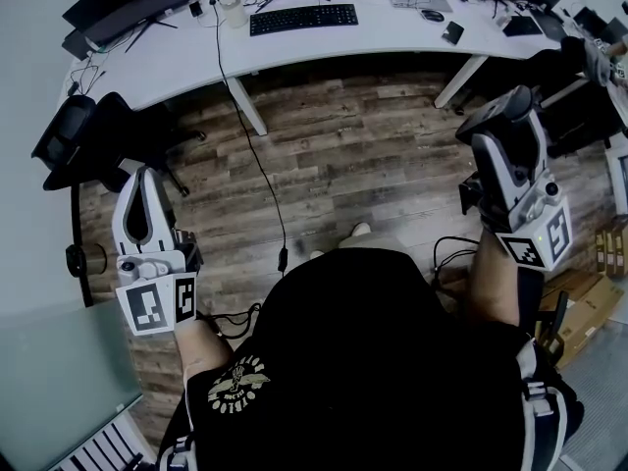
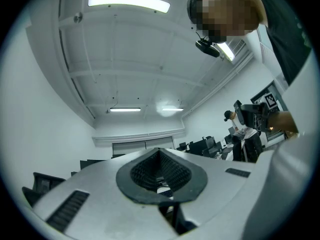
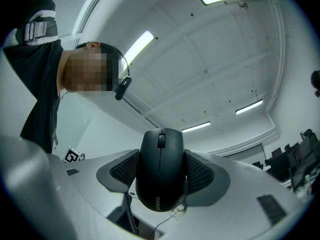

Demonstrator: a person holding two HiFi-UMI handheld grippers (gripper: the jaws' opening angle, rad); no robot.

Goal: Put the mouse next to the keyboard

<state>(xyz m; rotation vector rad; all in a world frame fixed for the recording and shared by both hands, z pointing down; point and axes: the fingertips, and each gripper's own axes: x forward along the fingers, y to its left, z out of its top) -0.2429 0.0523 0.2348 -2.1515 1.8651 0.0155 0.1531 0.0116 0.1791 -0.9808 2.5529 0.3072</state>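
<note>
**Black mouse clamped in the right gripper, well short of the desk**

The right gripper (image 1: 508, 116) has both ribbed pads pressed against the flanks of the mouse (image 3: 160, 169), which sits upright between them with its scroll wheel facing the camera. The left gripper (image 1: 147, 186) carries nothing and its jaws are pressed together. Both are held up over the wooden floor (image 1: 363, 155), one on each side of the person.

A wide stretch of bare planks lies between the person and the curved front edge of the white desk (image 1: 392, 32). A thin cable (image 1: 257, 165) drops from that edge and runs across the floor towards the person's feet. The keyboard (image 1: 302, 18) lies near the desk's far side, with bare white surface just to its right. A black office chair (image 1: 74, 135) crowds the left side, near the left gripper.
</note>
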